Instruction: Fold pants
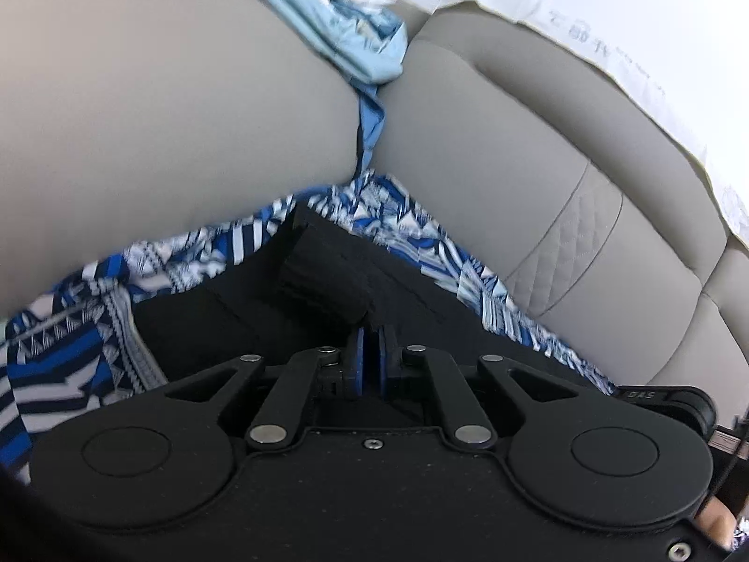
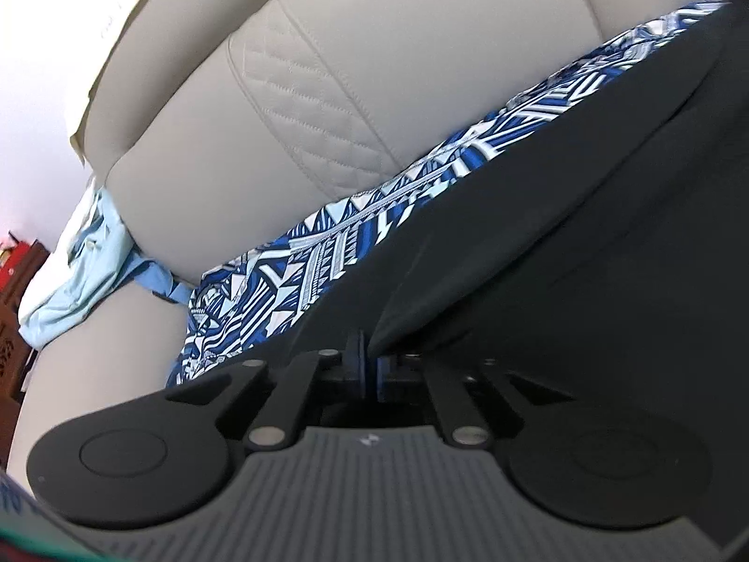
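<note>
Lying across the seat of a beige sofa (image 1: 515,150), the black pants (image 1: 220,323) rest on top of a blue-and-white patterned cloth (image 1: 70,351), which shows as a border along their far edge in both views. A light blue garment (image 1: 370,47) sits wedged in the gap between two back cushions, well apart from the work.

Left gripper (image 1: 370,367): the blue pads stand nearly together, with only a thin slit between them. Black fabric lies directly ahead of the tips and a rolled or bunched part of the pants rises just beyond, but whether any cloth is pinched in the slit cannot be told from this view. The likely purpose of this position is to anchor one edge of the garment.

Right gripper (image 2: 370,363): the pads are closed, and a taut ridge of the black pants (image 2: 561,257) runs up and away from them, which suggests that an edge is clamped and lifted for a fold.

View differences: the left wrist view shows the bunched section of the pants, both back cushions with the seam between them, and a fingertip (image 1: 714,522) at the lower right corner. The right wrist view shows the broad raised sheet of fabric covering its right half, plus dark wooden furniture (image 2: 11,309) at the far left edge; neither gripper appears in the other's view.
</note>
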A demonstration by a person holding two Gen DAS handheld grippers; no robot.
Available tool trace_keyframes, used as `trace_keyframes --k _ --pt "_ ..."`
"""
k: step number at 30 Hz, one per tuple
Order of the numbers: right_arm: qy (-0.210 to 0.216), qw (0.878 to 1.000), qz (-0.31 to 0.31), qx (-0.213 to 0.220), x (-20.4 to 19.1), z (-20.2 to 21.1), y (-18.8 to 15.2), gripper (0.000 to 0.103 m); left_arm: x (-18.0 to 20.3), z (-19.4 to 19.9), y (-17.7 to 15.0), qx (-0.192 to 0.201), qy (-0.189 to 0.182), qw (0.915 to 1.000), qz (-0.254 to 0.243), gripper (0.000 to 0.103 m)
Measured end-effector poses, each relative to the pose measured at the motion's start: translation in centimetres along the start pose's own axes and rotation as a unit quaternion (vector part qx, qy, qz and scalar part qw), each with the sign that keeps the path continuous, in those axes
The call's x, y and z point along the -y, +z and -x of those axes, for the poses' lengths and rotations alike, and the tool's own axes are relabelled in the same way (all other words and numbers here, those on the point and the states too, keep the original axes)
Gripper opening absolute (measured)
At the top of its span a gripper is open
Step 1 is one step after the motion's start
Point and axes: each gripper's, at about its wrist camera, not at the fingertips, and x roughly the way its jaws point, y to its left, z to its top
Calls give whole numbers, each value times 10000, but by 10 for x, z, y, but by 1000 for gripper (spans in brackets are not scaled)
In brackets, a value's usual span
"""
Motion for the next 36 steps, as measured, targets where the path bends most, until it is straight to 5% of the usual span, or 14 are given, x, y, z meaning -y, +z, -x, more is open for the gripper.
trace_keyframes --k 5,13,17,20,21,23,26,33,36 --pt "84 9996 179 206 0 32 -12 4 -19 -8 -11 -440 -297 9969 579 14" --pt "129 9978 555 353 -13 64 -35 4 -28 -11 -16 -296 -441 9935 1009 50" --pt "230 9975 585 312 -14 82 -57 4 -35 -16 -10 -134 -161 9911 1312 51" --pt "214 9965 736 340 -14 89 -75 5 -37 -19 -7 -28 103 9906 1367 30" --pt "104 9958 812 410 -15 89 -79 10 -35 -20 -7 -23 333 9919 1224 12" --pt "-255 9941 848 634 -10 87 -81 18 -33 -23 -8 12 633 9930 996 7" --pt "-898 9878 672 1082 9 83 -67 38 -29 -22 -9 71 751 9935 856 6" --pt "-2513 9539 -109 1638 113 81 10 32 -27 -23 -8 63 874 9940 650 7" --pt "-3363 9271 -61 1654 156 81 47 43 -26 -25 -8 62 901 9941 606 7"
